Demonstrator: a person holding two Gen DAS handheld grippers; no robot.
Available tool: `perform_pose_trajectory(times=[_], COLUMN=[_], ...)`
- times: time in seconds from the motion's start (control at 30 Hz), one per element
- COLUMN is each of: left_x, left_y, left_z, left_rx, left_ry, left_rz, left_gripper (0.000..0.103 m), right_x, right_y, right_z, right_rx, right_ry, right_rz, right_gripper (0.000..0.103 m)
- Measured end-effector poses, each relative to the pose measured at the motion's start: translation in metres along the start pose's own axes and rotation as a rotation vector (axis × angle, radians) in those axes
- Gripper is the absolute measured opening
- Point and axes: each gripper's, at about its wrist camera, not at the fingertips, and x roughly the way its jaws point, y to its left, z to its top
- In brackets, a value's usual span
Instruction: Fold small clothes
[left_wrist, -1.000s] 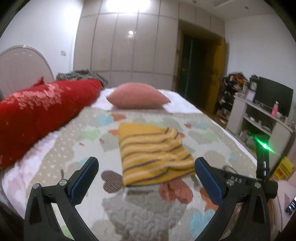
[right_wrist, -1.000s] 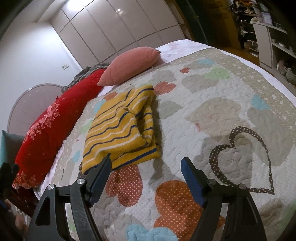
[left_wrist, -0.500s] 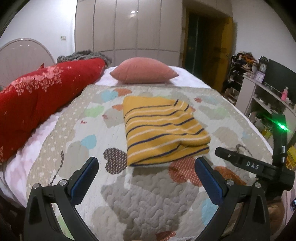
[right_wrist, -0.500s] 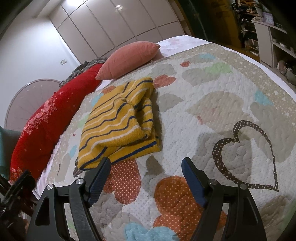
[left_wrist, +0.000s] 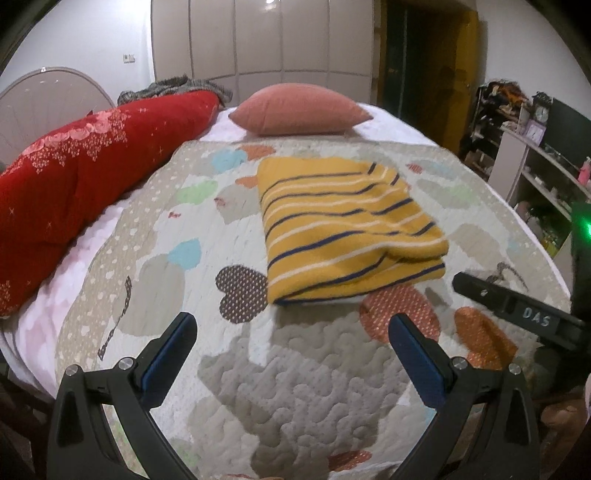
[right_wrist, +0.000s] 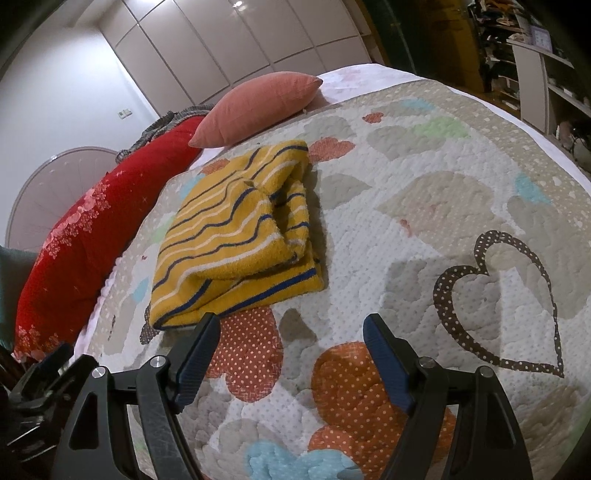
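Garment: the striped yellow garment (left_wrist: 347, 229) lies folded in a thick rectangle on the heart-patterned quilt (left_wrist: 295, 387) of the bed, ahead of both pairs of jaws and touching neither.
Step in hand: judging by the neat stack, the fold looks finished; what remains is probably a tidy-up or backing away.
Doing it well: if the layers need squaring, press the loose open edge nearest the right gripper (right_wrist: 291, 354) flat, without dragging the stack across the quilt.
Left gripper (left_wrist: 291, 347): jaws wide apart and empty, held low over the quilt, the garment's near edge just beyond the tips.
Right gripper: jaws apart and empty, angled toward the garment, whose near corner sits just beyond its left jaw.
Beyond the garment: a pink pillow (left_wrist: 299, 109); a red duvet (left_wrist: 74, 177) off past the left jaw.
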Motion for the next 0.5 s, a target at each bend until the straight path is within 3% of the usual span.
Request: perform_pose_trajectory(times=[0.5], left_x=[0.016], left_y=[0.012], left_z=[-0.01], left_rx=[-0.01], left_ry=[0.068], left_rz=[0.063], left_gripper=[0.103], right_x=[0.006], right_y=[0.011], right_z=[-0.003], right_rx=[-0.05], right_ry=[0.01], right_rz=[-0.06], right_gripper=[0.085])
